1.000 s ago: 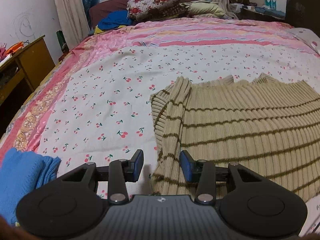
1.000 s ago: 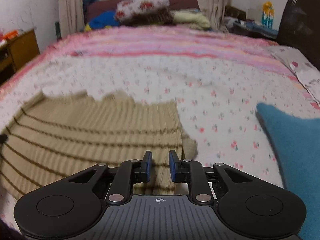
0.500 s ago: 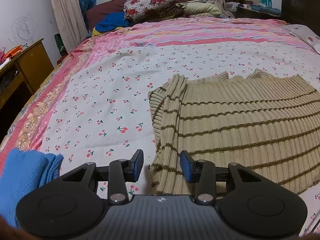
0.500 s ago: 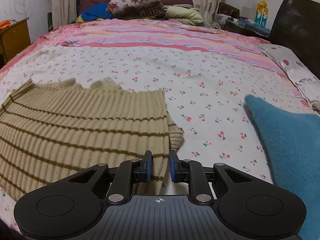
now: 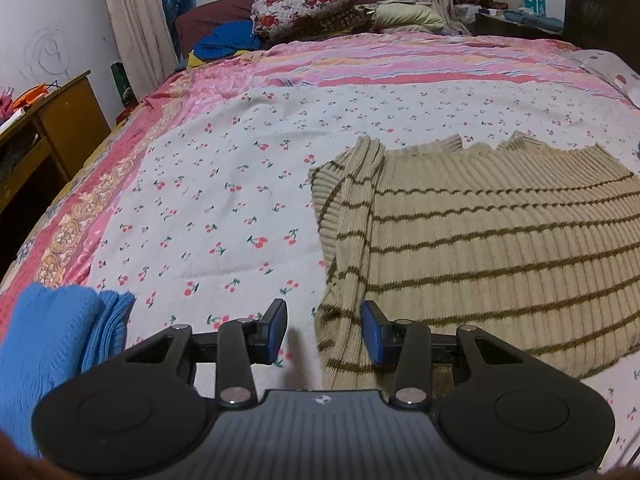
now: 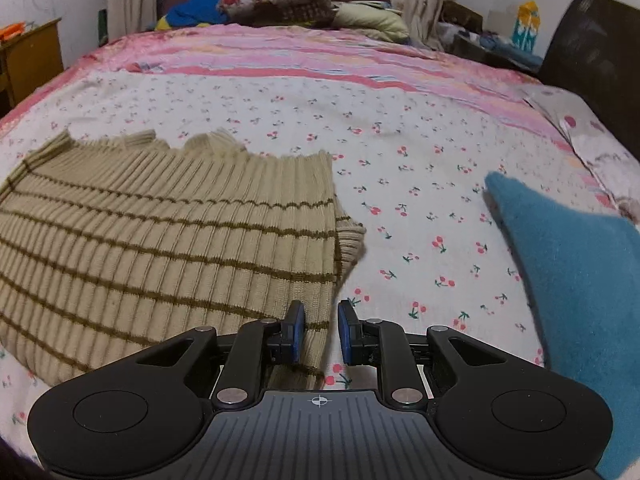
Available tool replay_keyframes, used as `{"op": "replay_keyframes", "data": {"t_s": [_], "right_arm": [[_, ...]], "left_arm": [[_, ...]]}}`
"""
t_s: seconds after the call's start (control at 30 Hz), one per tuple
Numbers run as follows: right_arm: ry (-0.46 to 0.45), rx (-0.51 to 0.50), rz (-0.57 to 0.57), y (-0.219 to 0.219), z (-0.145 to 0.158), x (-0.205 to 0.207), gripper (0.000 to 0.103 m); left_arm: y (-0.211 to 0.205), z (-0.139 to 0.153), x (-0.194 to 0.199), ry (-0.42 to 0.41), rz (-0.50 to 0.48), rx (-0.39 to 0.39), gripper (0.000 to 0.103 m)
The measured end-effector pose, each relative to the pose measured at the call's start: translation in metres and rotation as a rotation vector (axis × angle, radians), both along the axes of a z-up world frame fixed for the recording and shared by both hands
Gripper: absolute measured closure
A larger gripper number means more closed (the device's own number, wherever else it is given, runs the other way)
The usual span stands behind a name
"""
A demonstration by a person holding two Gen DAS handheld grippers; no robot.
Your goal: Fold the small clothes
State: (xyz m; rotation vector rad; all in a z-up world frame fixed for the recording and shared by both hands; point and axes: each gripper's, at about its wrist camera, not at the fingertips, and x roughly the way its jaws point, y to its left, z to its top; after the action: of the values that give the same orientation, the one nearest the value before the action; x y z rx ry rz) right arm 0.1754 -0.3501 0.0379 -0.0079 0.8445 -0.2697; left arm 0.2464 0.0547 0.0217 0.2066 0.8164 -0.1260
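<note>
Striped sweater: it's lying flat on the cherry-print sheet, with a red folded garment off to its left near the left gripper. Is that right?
Not quite. The folded garment left of the striped sweater is blue, not red, as the left wrist view shows. The sweater does lie flat on the cherry-print sheet, near the left gripper.

I am looking at a home bedroom: a bed (image 5: 280, 184) with cherry-print bedding, pillows (image 5: 308, 0) piling at its head, curtains (image 5: 136, 20) hanging behind.

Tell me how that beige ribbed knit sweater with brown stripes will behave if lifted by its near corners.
The beige ribbed knit sweater with brown stripes lies limp on the bed, so it will probably sag. Its ribbing suggests stretch, and its sleeve, tucked underneath, may drop free.
</note>
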Motion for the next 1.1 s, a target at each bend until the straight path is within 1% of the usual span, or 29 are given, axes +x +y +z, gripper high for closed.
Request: {"op": "replay_keyframes", "data": {"t_s": [0.13, 0.3, 0.47, 0.53, 0.67, 0.8, 0.93, 1.1], "right_arm": [[-0.024, -0.029, 0.034, 0.011, 0.011, -0.001, 0.084], [-0.021, -0.028, 0.066, 0.025, 0.017, 0.007, 0.084], [-0.031, -0.017, 0.142, 0.053, 0.023, 0.014, 0.084], [-0.028, -0.015, 0.174, 0.065, 0.023, 0.02, 0.084], [-0.032, 0.0, 0.224, 0.085, 0.025, 0.026, 0.084], [-0.029, 0.027, 0.265, 0.1, 0.025, 0.026, 0.084], [-0.026, 0.05, 0.309, 0.115, 0.024, 0.023, 0.084], [-0.018, 0.06, 0.351, 0.129, 0.021, 0.024, 0.084]], "left_arm": [[0.01, -0.002, -0.002, 0.01, 0.019, -0.025, 0.055], [0.016, 0.0, -0.006, 0.004, 0.029, -0.057, 0.055], [0.023, 0.002, -0.01, 0.007, 0.035, -0.099, 0.055], [0.026, 0.0, -0.009, 0.017, 0.04, -0.11, 0.055], [0.034, 0.0, -0.009, 0.028, 0.036, -0.157, 0.055], [0.036, -0.004, -0.005, 0.041, 0.023, -0.177, 0.055], [0.038, -0.009, -0.012, 0.043, 0.022, -0.23, 0.055], [0.037, -0.01, -0.012, 0.057, 0.008, -0.25, 0.055]]}}
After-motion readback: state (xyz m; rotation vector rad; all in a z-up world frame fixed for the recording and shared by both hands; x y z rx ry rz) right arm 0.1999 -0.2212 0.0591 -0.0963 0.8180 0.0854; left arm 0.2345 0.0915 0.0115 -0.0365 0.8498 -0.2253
